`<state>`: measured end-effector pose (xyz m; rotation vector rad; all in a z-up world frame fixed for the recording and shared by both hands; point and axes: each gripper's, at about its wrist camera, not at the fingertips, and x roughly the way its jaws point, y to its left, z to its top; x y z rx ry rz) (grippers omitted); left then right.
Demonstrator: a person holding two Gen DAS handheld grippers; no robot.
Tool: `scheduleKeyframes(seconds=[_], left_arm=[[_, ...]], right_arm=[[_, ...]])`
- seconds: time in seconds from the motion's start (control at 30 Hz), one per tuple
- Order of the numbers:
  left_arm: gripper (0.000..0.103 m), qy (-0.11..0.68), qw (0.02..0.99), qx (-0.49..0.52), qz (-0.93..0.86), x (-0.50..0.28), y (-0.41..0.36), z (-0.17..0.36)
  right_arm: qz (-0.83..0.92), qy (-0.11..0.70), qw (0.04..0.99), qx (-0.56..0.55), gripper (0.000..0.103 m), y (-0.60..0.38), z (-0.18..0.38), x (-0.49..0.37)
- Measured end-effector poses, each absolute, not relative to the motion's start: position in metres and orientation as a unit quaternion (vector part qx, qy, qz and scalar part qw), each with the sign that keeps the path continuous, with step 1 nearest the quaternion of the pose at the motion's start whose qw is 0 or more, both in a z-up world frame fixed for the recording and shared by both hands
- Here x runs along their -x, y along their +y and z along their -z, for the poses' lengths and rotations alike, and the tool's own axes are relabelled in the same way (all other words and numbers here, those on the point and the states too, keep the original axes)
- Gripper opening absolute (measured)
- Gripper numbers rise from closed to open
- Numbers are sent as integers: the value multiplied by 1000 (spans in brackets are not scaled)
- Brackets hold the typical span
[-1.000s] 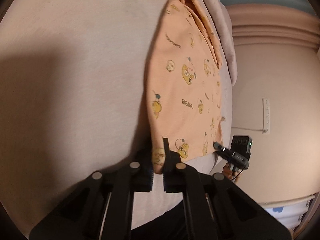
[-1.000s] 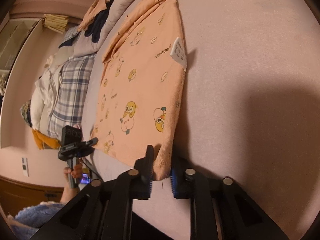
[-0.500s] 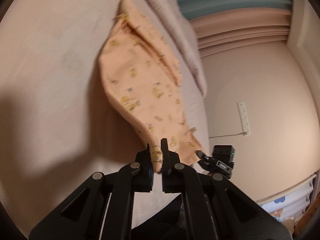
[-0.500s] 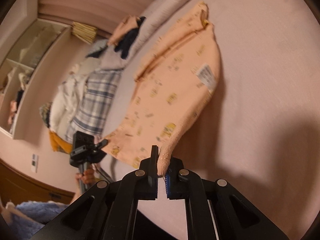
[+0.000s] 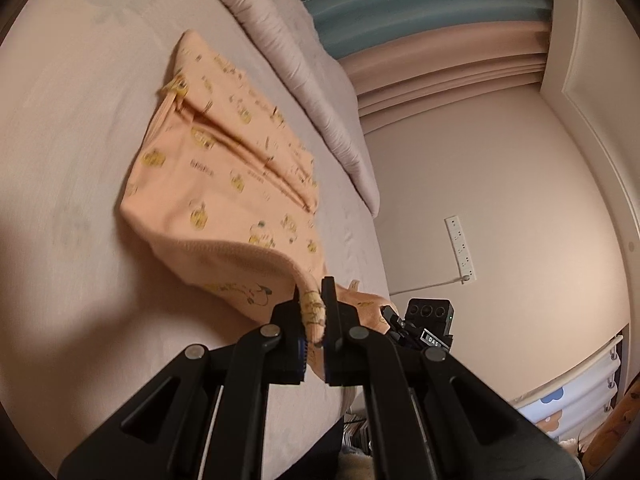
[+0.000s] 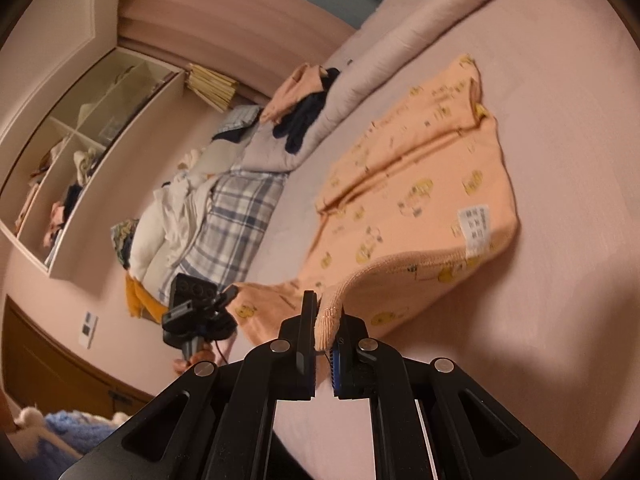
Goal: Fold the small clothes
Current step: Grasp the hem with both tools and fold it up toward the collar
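Left gripper (image 5: 313, 322) and right gripper (image 6: 325, 326) each clamp a near hem corner of the garment (image 5: 224, 184). Its far end lies on the bed (image 5: 80, 128), long axis running away from both grippers, neither nearer; fold forward along it

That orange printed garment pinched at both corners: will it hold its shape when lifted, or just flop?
Probably flop: the orange garment already sags in a curve between the left tool and the right tool. It seems light, since thin pinches at the hem carry it. Its far end drapes on the bed, so it may drag.
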<state>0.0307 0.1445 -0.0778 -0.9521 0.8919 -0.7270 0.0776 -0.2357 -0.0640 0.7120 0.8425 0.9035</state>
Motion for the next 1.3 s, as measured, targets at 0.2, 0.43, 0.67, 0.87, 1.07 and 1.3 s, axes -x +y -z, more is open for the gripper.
scheduleKeyframes(seconds=[0.2, 0.43, 0.67, 0.87, 1.07, 1.3], left_arm=[[2, 390, 739, 435, 335, -53, 147, 69], [2, 378, 751, 434, 323, -82, 153, 61], [2, 372, 760, 429, 315, -111, 156, 56], [2, 361, 775, 425, 297, -156, 159, 45], [2, 354, 779, 438, 276, -209, 165, 49], [2, 361, 774, 454, 253, -266, 170, 65]], right_arm=[[-416, 365, 766, -326, 8, -236, 53, -96], [-403, 346, 780, -330, 8, -241, 45, -111], [-376, 335, 801, -323, 8, -243, 37, -137], [-342, 324, 819, -328, 8, -243, 29, -183], [-322, 321, 832, -318, 8, -234, 20, -232], [-302, 340, 838, -301, 8, -218, 23, -288]])
